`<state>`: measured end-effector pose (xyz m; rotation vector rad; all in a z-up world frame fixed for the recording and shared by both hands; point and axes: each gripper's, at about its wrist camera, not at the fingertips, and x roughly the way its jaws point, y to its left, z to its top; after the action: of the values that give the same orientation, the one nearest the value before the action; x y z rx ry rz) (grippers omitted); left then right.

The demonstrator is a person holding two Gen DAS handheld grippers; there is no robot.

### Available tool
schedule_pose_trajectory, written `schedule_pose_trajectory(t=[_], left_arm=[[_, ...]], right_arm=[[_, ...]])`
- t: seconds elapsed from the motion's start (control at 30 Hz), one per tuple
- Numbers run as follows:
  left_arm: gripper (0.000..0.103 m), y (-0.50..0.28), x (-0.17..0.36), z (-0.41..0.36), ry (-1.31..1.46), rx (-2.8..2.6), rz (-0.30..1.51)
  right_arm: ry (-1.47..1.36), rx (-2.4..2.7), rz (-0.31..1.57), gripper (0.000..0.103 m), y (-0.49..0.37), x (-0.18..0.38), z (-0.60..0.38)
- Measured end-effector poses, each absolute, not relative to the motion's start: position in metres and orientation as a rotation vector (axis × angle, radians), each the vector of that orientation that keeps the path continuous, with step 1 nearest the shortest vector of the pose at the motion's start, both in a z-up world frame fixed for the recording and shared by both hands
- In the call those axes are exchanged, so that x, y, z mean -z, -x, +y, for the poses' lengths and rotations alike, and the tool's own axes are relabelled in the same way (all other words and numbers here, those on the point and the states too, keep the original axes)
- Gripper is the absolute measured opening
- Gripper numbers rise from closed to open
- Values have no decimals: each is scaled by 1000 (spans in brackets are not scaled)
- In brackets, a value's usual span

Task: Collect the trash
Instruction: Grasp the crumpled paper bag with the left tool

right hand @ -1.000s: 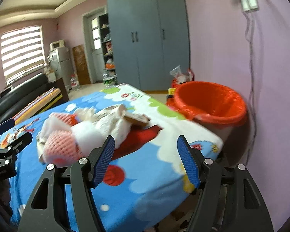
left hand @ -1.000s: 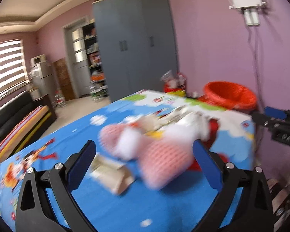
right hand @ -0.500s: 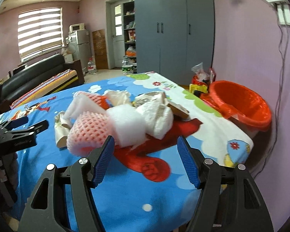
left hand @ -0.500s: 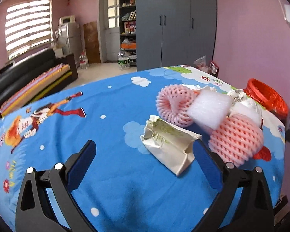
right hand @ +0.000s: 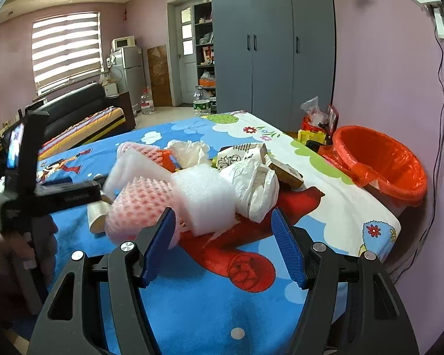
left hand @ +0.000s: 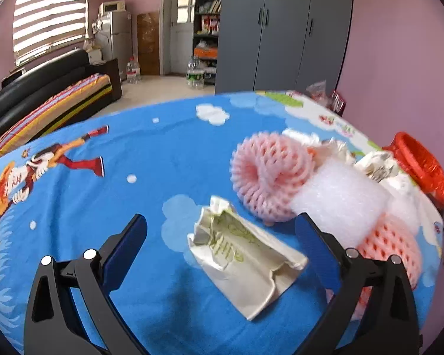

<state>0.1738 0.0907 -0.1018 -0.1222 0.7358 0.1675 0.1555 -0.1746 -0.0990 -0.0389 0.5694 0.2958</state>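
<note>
Blue tablecloth [left hand: 168, 159]: crumpled wrapper [left hand: 245, 260] lies seemingly untouched between left claw's [left hand: 222, 233] spread jaws.

On the table [right hand: 334, 195] sits the trash pile [right hand: 198, 183]. Just off the table's far right corner stands the lined bin [right hand: 381, 162]. The crumpled wrapper [left hand: 242, 254] lies on the table left of the pile, with the foam nets [left hand: 266, 174] behind it.

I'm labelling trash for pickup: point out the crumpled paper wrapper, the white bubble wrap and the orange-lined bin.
crumpled paper wrapper [left hand: 245, 257], left wrist view, its middle.
white bubble wrap [right hand: 205, 199], right wrist view, its front face.
orange-lined bin [right hand: 411, 189], right wrist view, its near rim.
</note>
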Motion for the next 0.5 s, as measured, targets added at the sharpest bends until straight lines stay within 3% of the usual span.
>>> schedule_pose_trajectory(t=[0.4,0.47,0.5], left_arm=[[98,-185,118,99,185,-169,808],[94,-188,119,98,184,-158,814],[83,-188,119,96,176,-133,811]], right_arm=[[22,-291,600,64,-171,111,-176],[17,-283,600,64,-174,111,-179],[12,-276,599,64,-175,110,-181]])
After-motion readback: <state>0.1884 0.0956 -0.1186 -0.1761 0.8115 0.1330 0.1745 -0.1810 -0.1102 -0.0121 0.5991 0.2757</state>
